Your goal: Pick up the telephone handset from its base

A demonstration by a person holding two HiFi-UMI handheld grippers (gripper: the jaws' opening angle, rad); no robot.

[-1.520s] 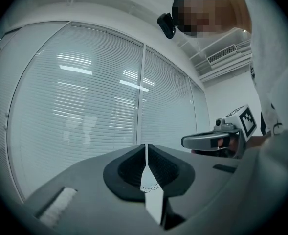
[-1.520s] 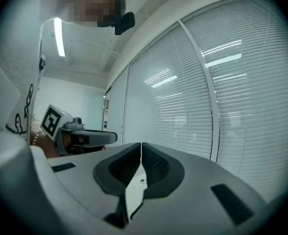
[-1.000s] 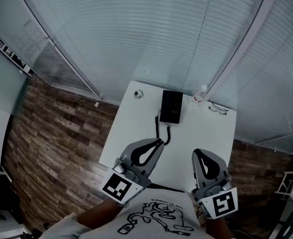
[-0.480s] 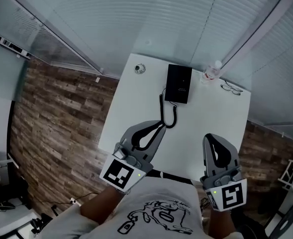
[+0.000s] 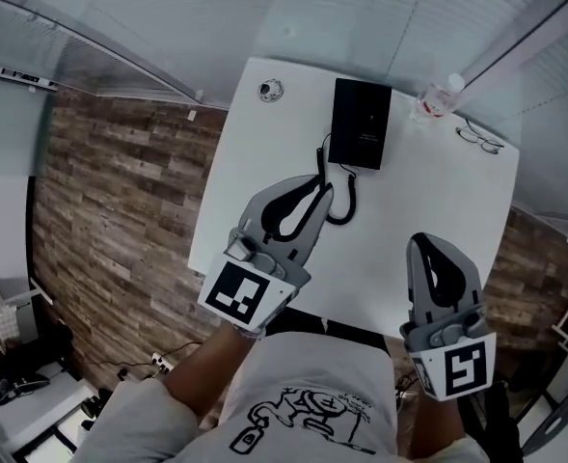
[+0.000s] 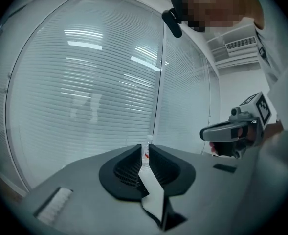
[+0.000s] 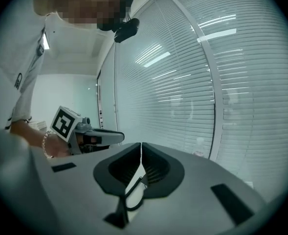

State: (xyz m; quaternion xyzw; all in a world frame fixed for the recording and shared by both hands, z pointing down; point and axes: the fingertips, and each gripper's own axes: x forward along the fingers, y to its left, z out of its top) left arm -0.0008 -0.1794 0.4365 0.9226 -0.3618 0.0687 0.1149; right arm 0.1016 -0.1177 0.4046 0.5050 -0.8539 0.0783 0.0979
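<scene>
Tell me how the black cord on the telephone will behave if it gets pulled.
Probably floppy: the cord lies in a slack loop on the white table. It looks coiled, so it likely stretches before it tugs. The telephone seems flat and boxy, so it may slide rather than tip.

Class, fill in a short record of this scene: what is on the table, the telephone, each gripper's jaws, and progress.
table: white; holds telephone, cord, bottle, glasses, small round object
telephone: black, at the far side
cord: coiled, runs from the telephone toward the near side
left gripper: above the cord, jaws almost together, just starting to part, empty
right gripper: above the near edge, jaws together, empty
progress: no gripper at the telephone yet
</scene>
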